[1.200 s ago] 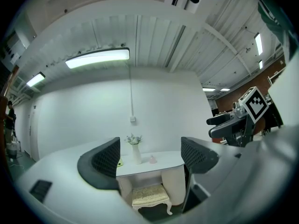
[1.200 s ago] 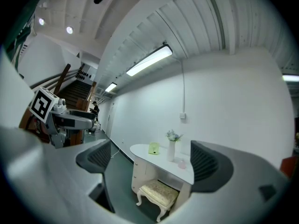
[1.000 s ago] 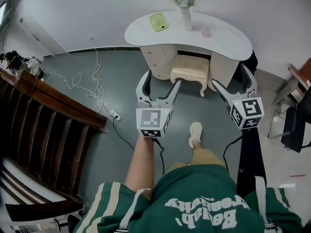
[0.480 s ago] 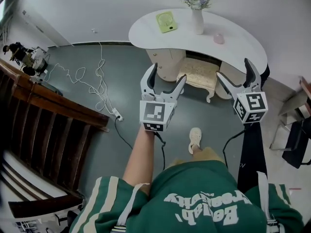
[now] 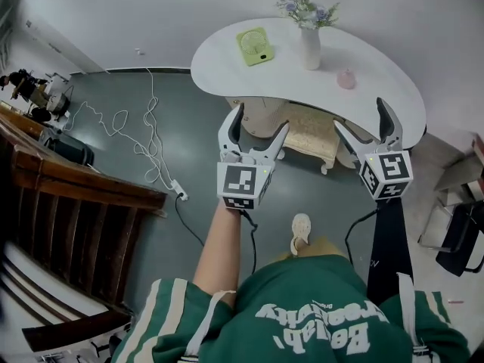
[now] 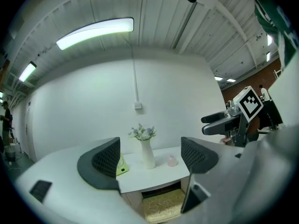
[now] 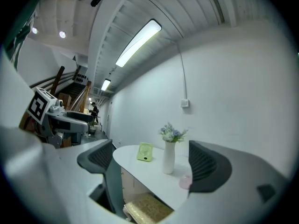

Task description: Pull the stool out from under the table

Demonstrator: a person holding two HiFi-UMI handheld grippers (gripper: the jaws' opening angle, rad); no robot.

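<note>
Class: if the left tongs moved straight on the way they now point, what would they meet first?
Most likely the white table, at its front edge, with the vase just behind. The stool lies lower, under the top. Depth is hard to judge.

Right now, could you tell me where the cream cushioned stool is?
In the head view, the cream cushioned stool sits tucked under the white curved table, between the left gripper and right gripper.

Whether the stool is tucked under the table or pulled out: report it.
Tucked in. In the head view the stool has its rear hidden beneath the table; only its front part shows.
</note>
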